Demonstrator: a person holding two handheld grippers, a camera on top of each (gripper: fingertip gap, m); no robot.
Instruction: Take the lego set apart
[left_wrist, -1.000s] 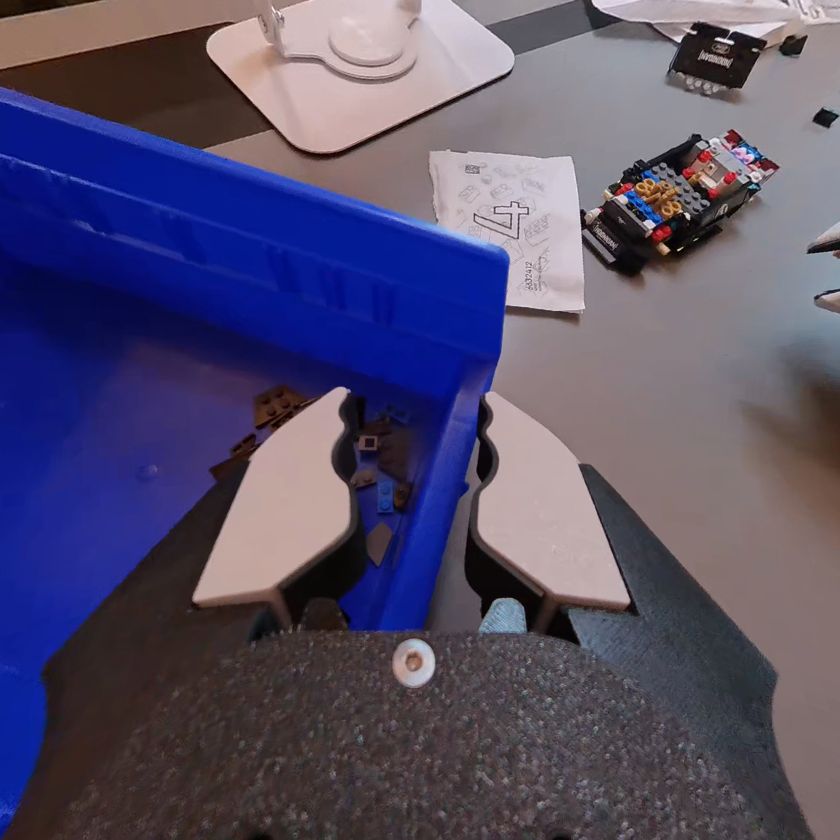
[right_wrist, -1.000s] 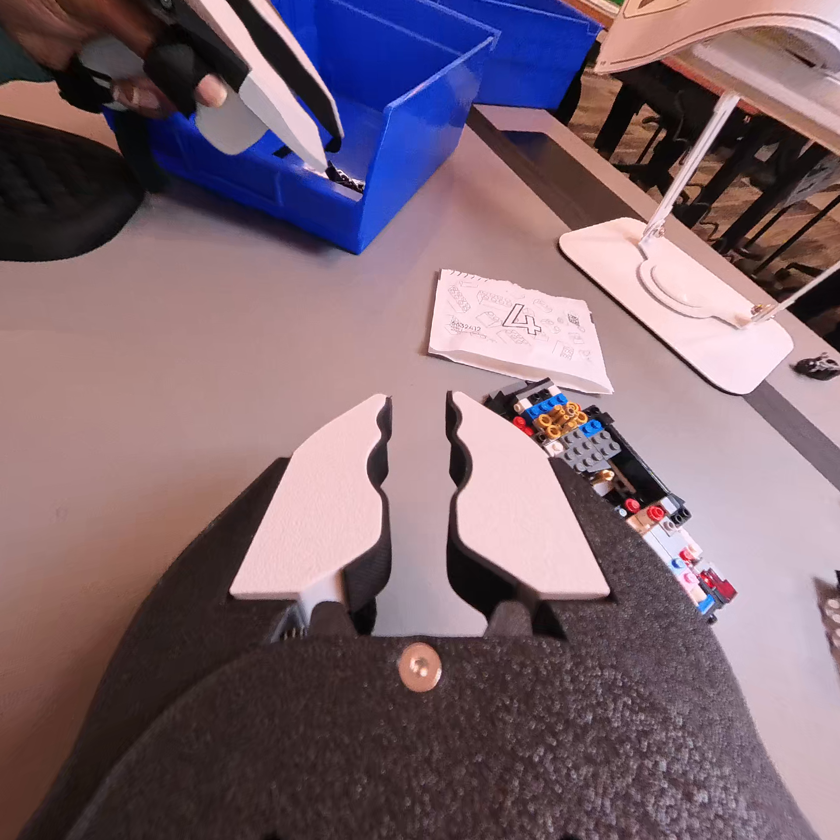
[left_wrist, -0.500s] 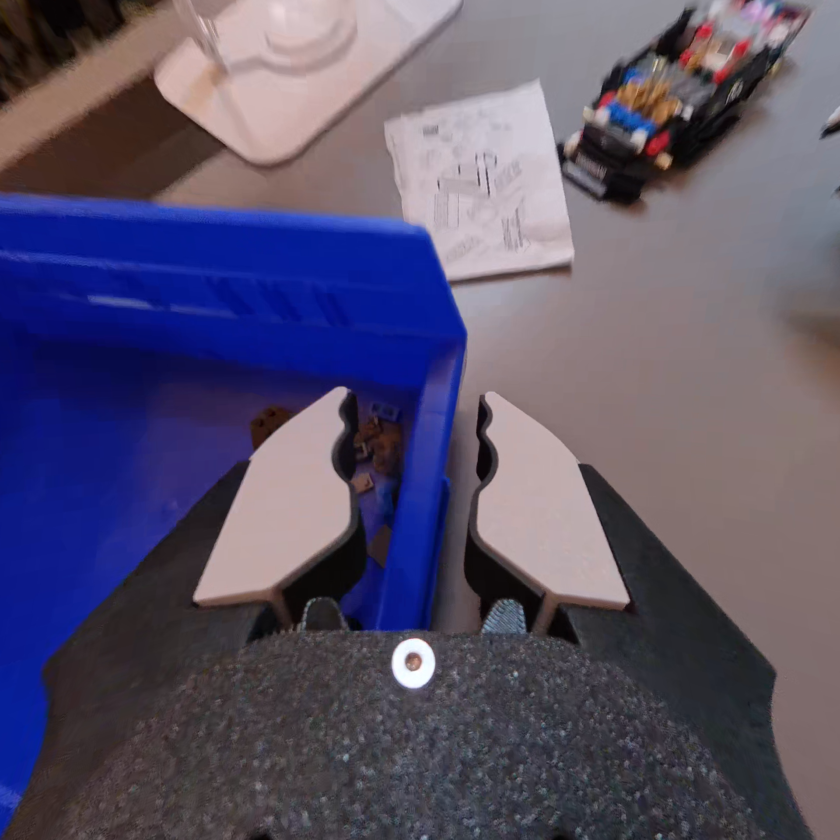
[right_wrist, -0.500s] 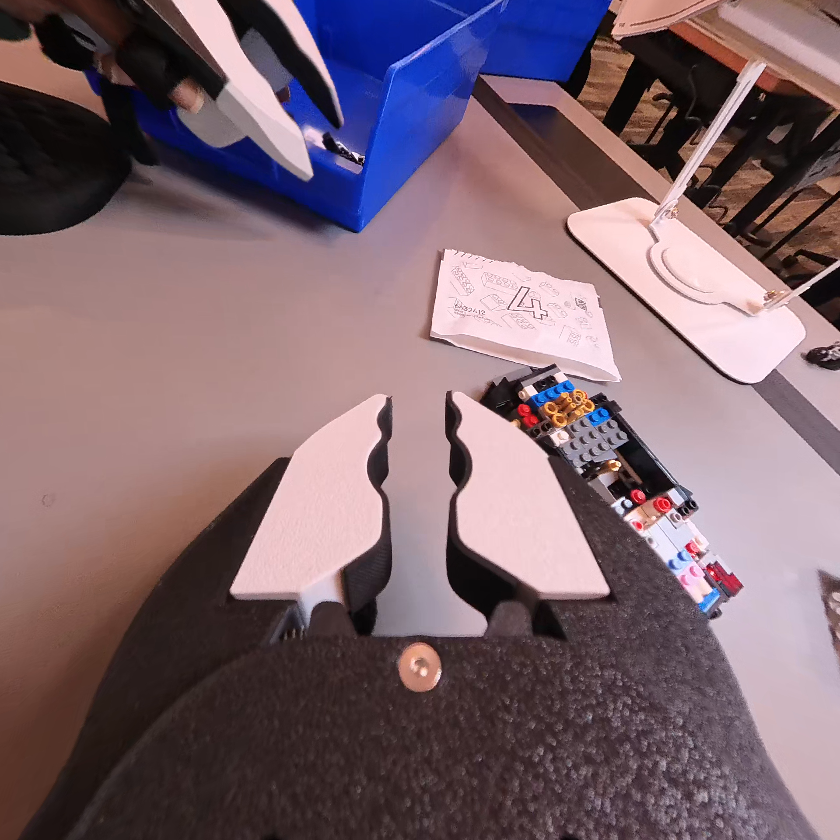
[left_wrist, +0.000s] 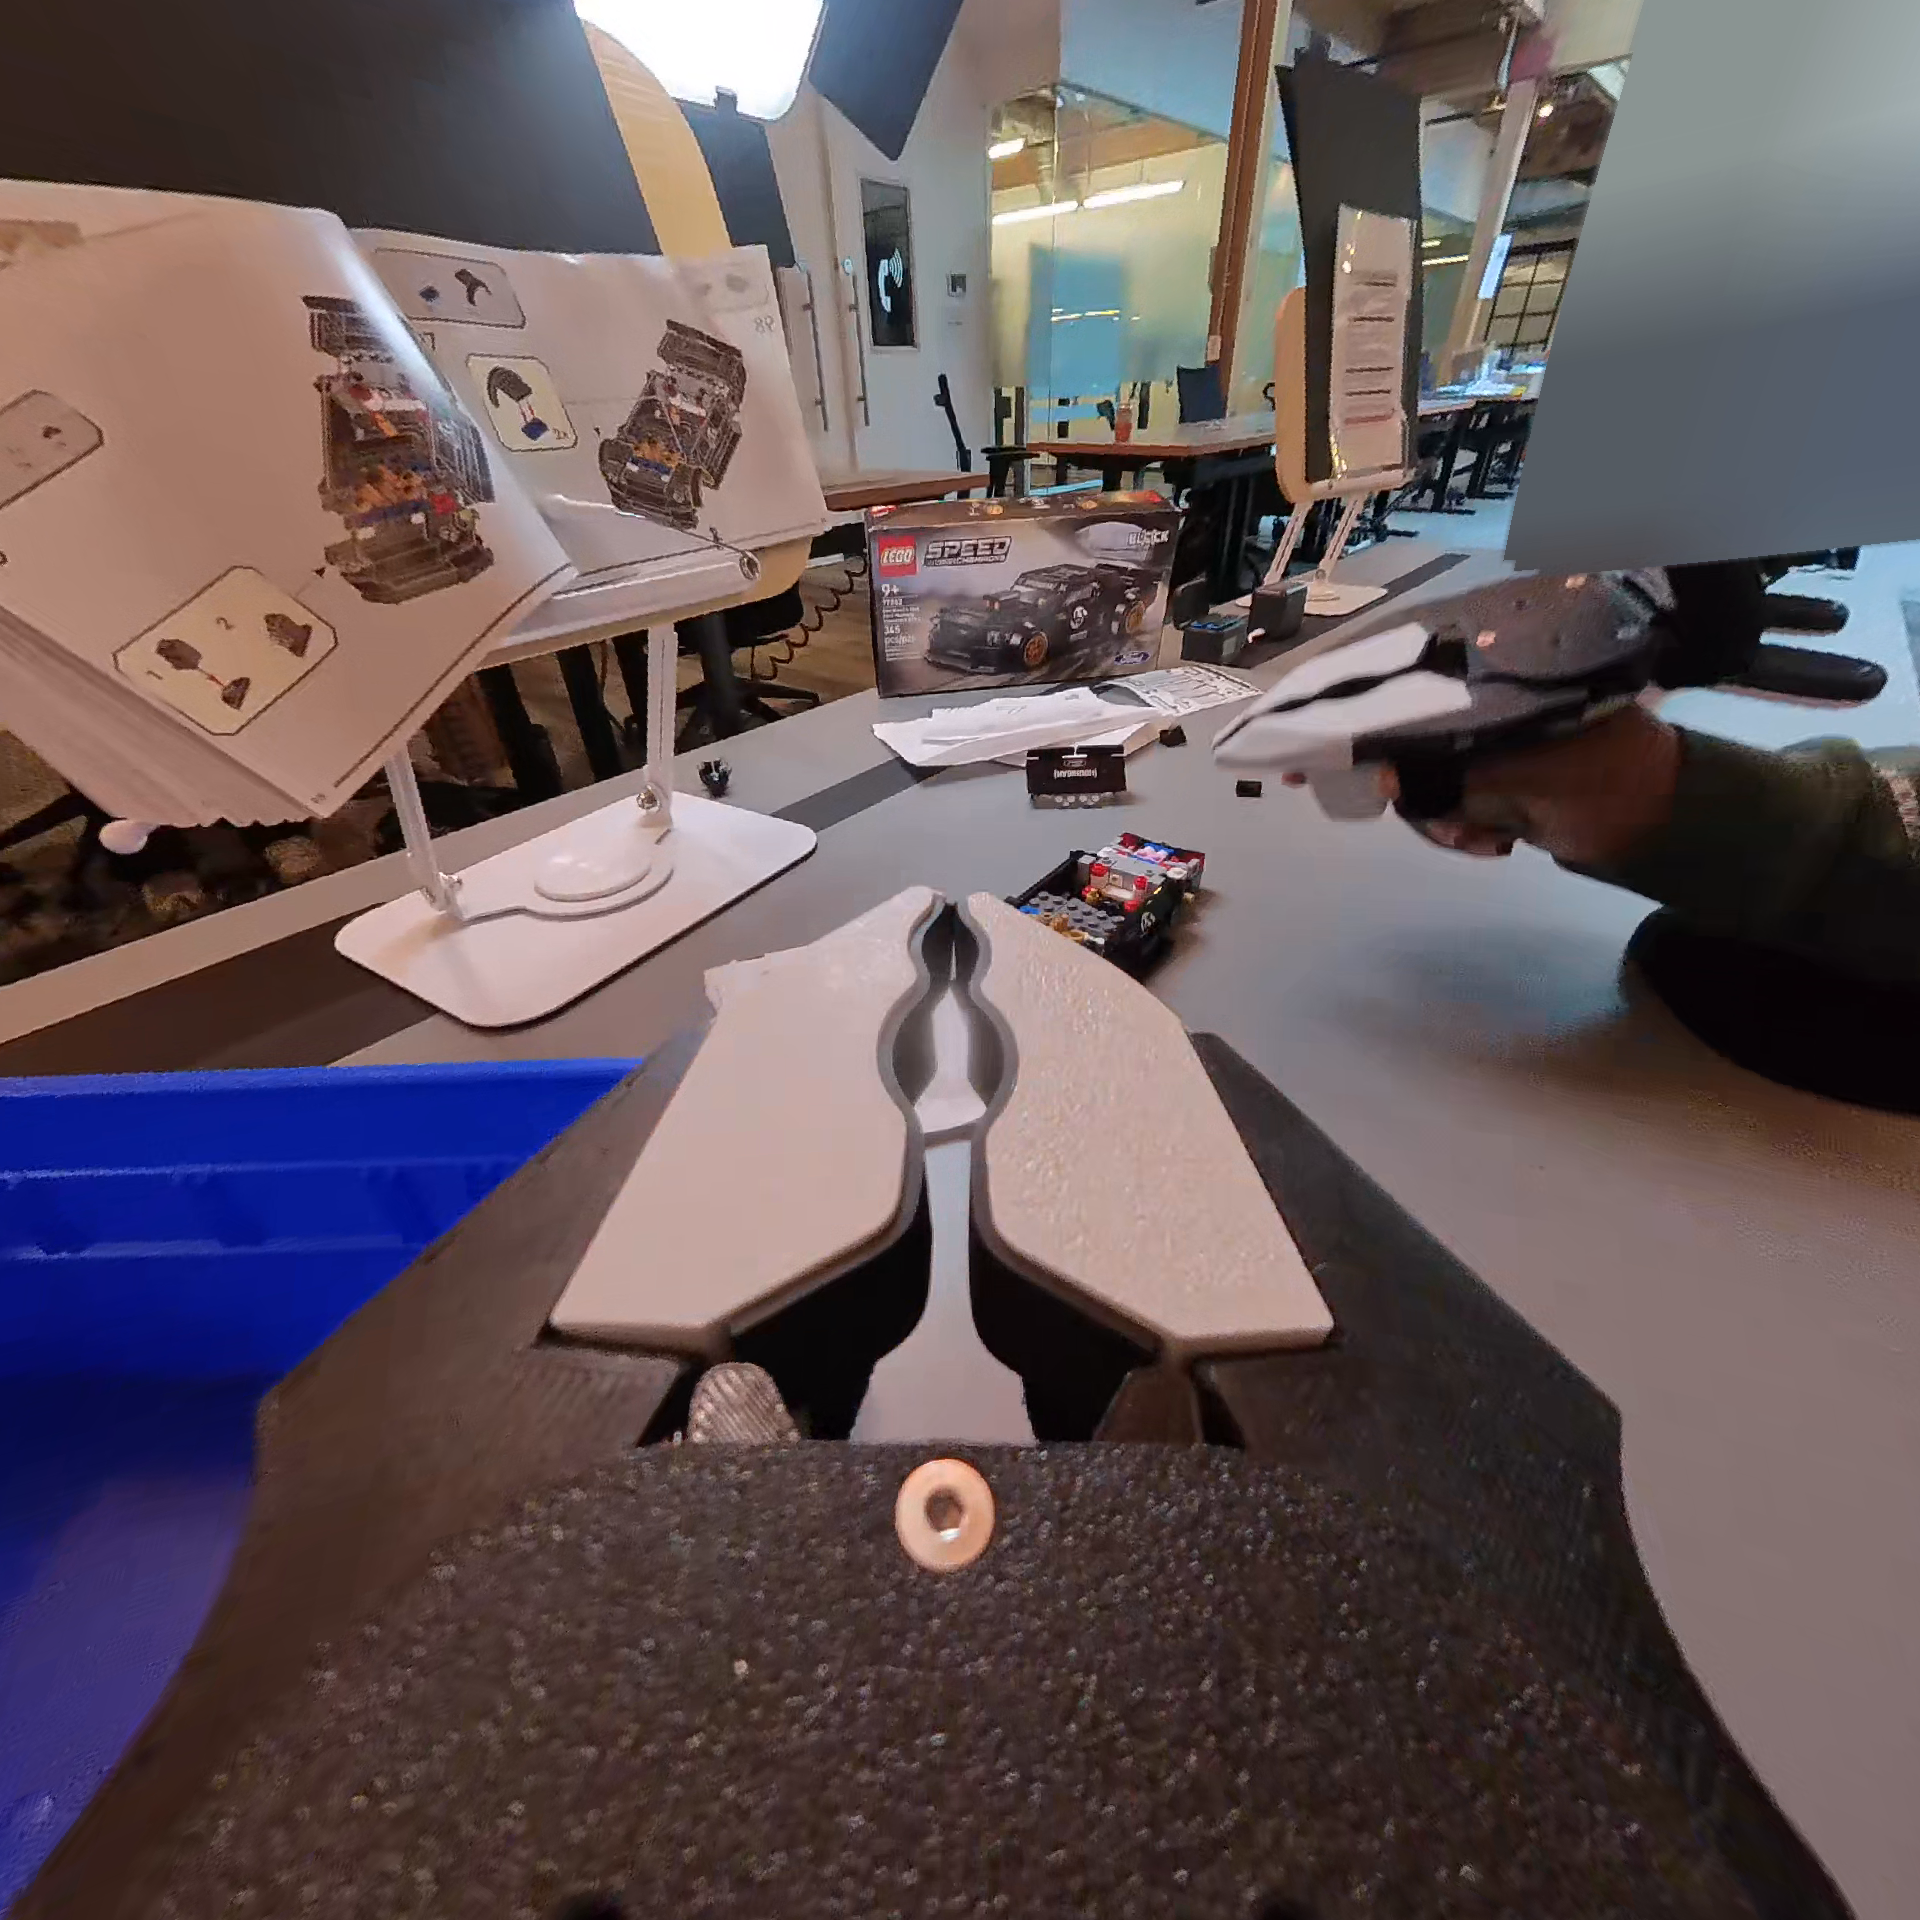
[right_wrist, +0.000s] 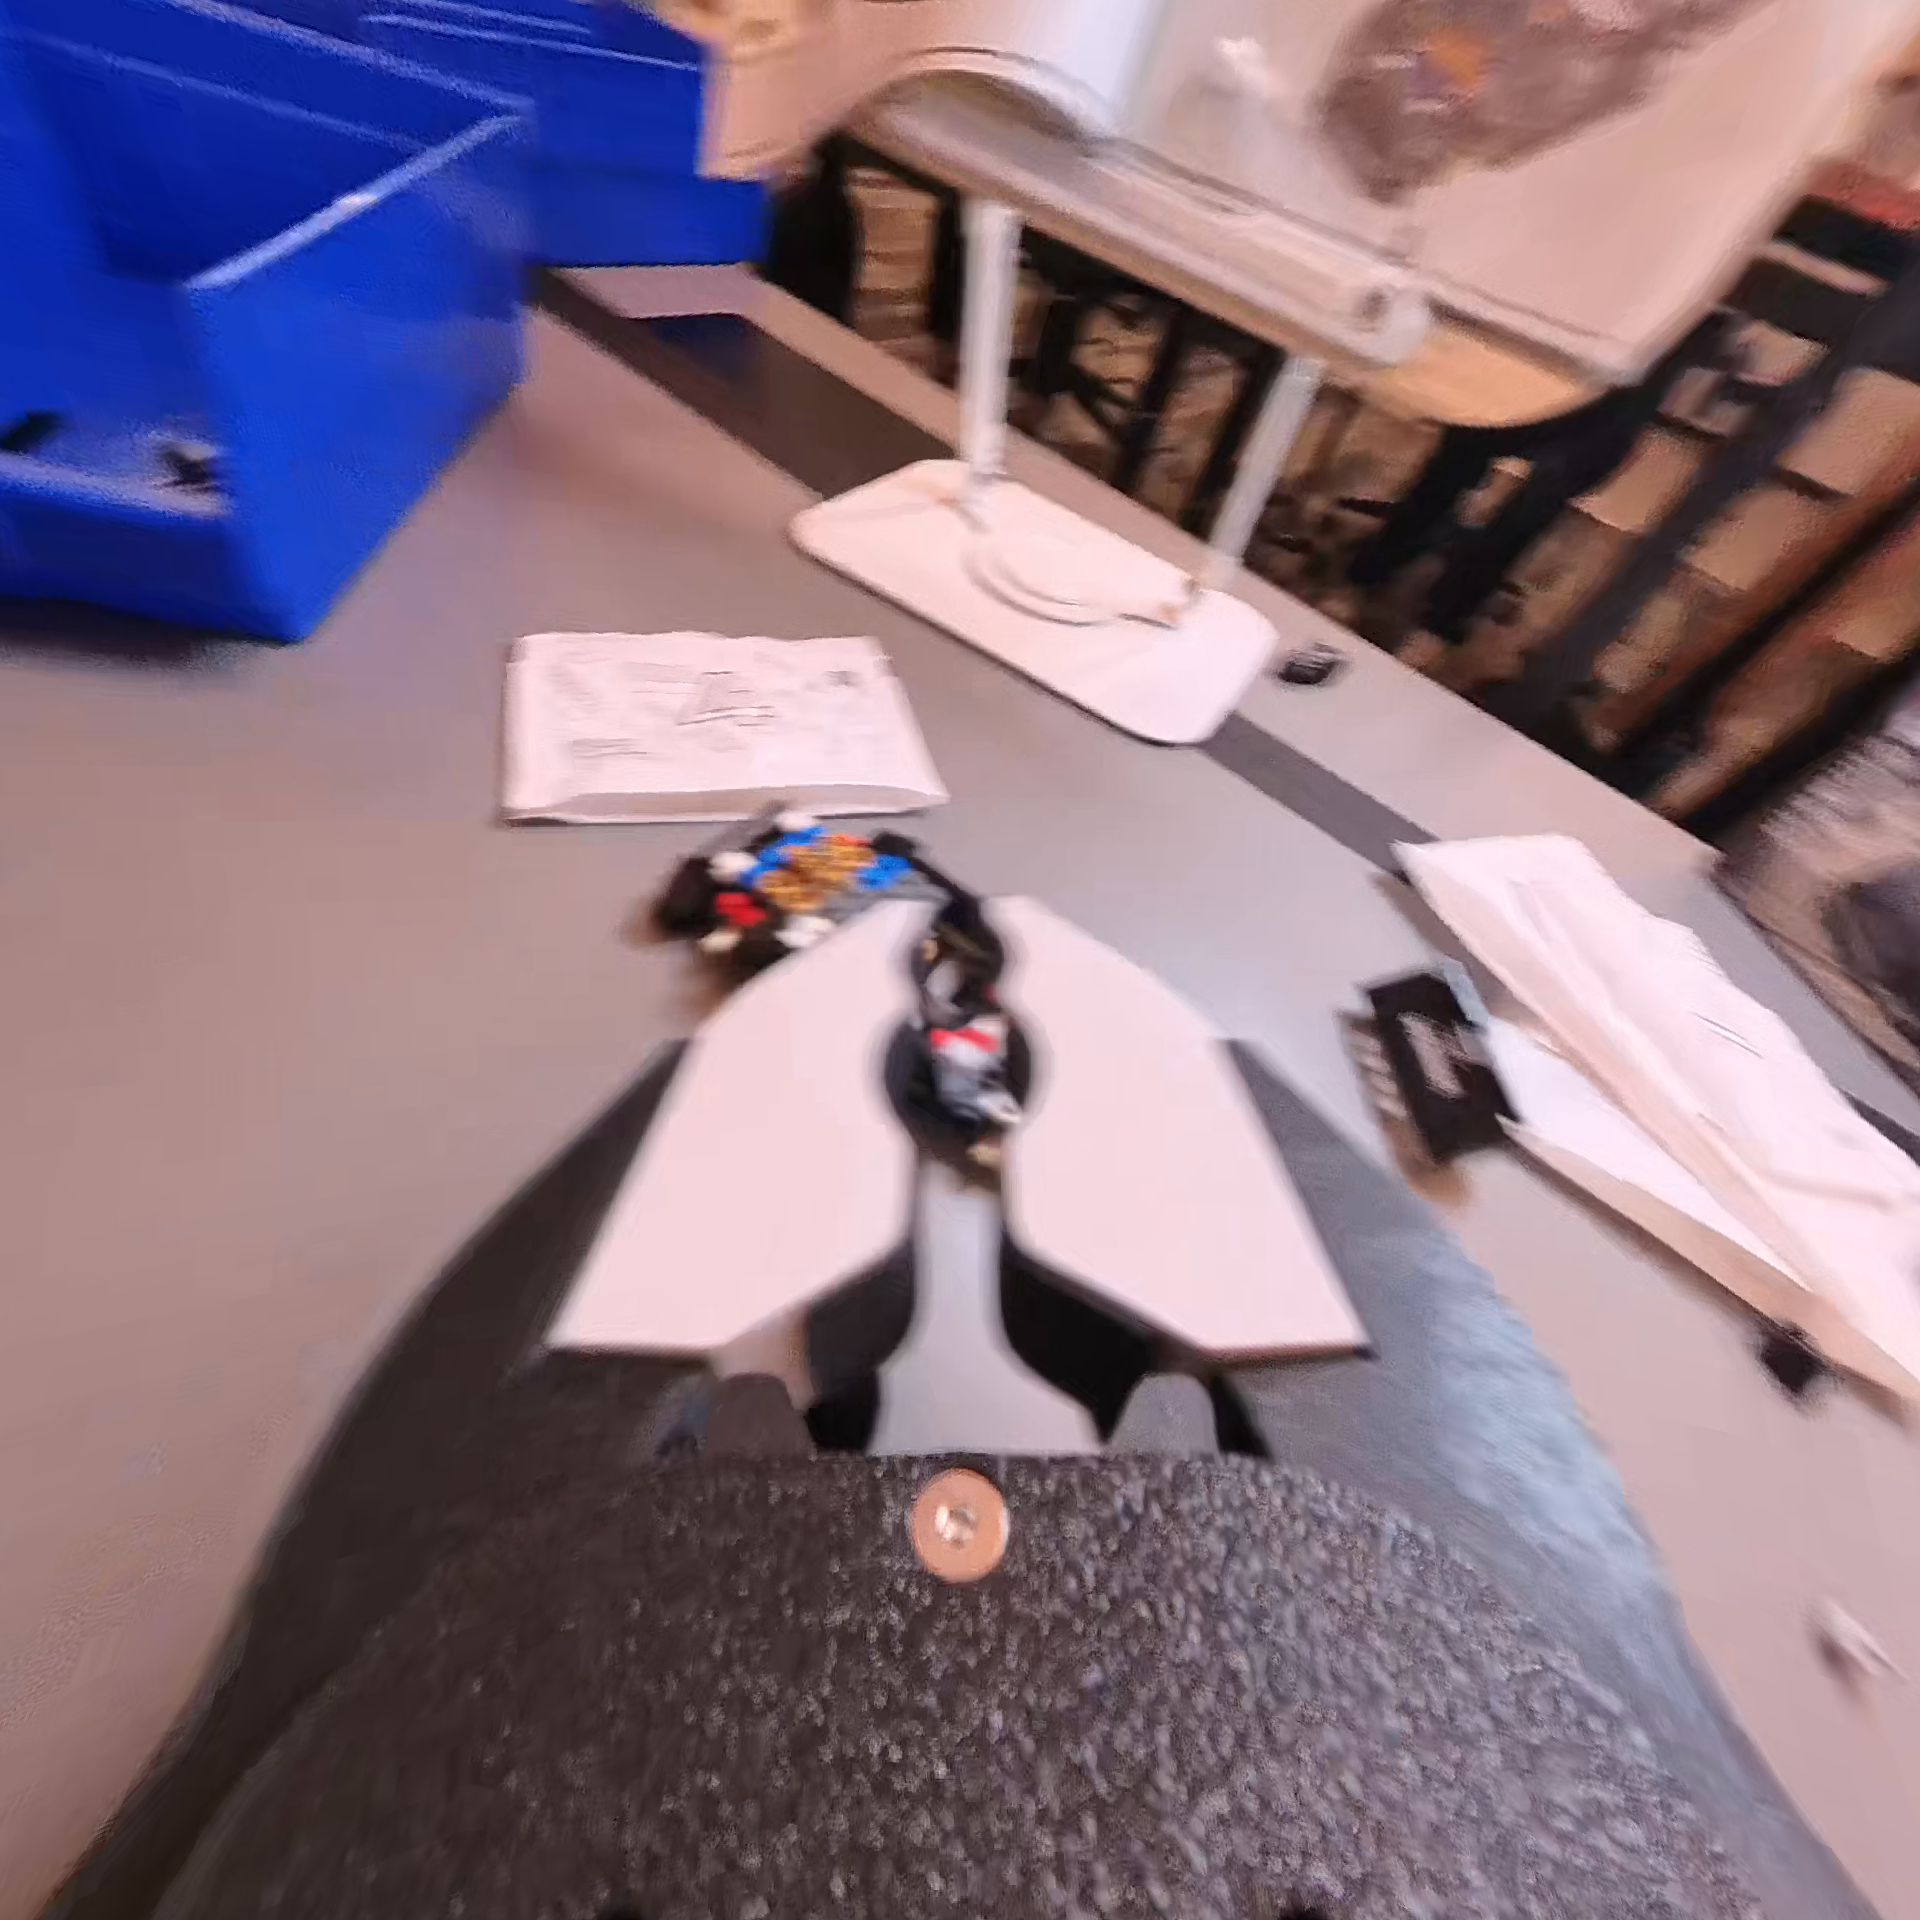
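Lego car (left_wrist: 1117, 902) lies on the grey surface (left_wrist: 1455, 1143) at twelve o'clock of the left gripper (left_wrist: 951, 920), whose fingers are clenched on nothing; blue bin (left_wrist: 208, 1195) at nine. Right view, blurred: right gripper (right_wrist: 961, 920) hovers over the car, fingers nearly closed, grasp uncertain. Judged: between removals; next, pinch one piece.

Open office: long desks (left_wrist: 1153, 449), glass partitions (left_wrist: 1101, 239), bright ceiling light (left_wrist: 707, 42).
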